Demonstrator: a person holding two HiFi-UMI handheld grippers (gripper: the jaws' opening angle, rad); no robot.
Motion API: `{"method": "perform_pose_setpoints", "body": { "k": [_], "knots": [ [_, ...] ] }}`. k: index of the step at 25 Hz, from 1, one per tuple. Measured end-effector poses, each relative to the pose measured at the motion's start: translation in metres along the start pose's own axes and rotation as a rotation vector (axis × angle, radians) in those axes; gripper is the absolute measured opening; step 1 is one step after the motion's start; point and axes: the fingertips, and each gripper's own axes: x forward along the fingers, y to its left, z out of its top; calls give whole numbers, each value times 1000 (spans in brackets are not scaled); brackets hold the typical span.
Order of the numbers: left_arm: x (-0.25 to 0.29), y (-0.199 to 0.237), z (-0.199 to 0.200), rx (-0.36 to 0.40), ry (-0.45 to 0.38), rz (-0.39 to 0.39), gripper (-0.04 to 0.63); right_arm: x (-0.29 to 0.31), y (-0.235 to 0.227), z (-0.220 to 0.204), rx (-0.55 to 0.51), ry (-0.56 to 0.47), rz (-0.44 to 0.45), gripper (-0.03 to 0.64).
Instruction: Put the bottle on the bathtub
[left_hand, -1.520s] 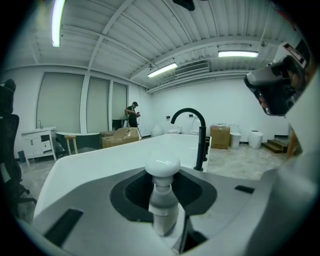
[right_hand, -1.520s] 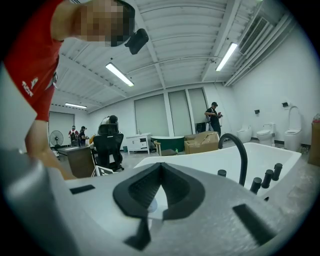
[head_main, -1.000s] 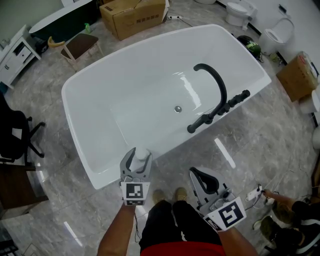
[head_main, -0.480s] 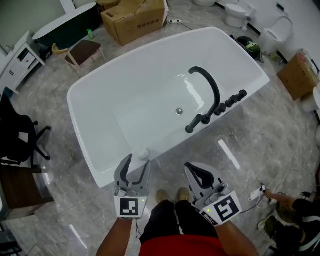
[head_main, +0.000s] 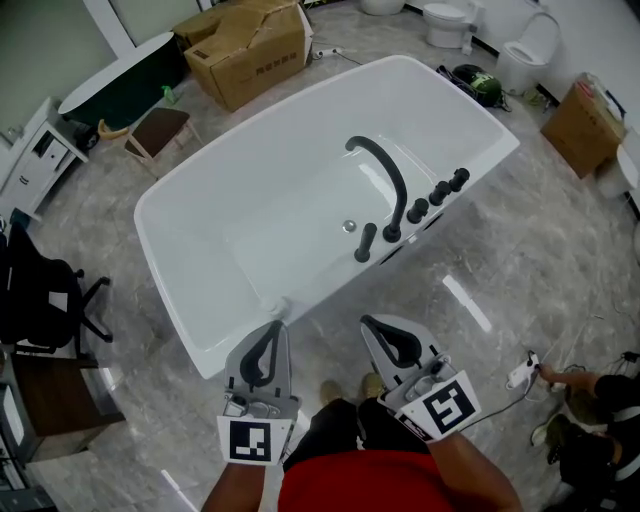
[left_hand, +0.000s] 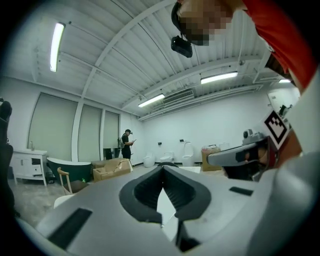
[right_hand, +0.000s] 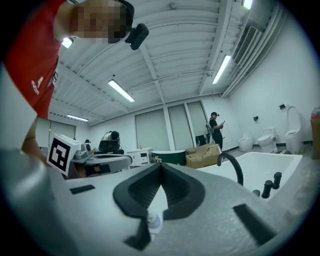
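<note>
The bottle (head_main: 277, 304), small and white, stands on the near rim of the bathtub (head_main: 270, 190), toward its left end and apart from both grippers. It is faint against the white rim in the head view, but the right gripper view shows it low down, beyond that gripper's tips. The placing looks done.

The left gripper (head_main: 276, 328) sits just near of the bottle, its jaws brought together with nothing between them. The right gripper (head_main: 367, 322), further right, likewise has its jaws closed on nothing. The black faucet (head_main: 385, 180) arches over the right rim, well apart from the bottle.

What remains, I judge, is to leave cleanly. The rim is narrow and smooth, so the left gripper should draw straight back toward the person rather than sweep sideways past the bottle. Otherwise a jaw tip could nudge it into the basin or onto the floor.
</note>
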Motion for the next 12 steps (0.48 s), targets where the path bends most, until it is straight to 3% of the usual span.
{"method": "perform_pose_setpoints", "body": {
  "k": [12],
  "knots": [
    [-10, -60, 39, 17, -45, -107, 11, -35, 17, 33, 3, -71, 35, 3]
  ]
}}
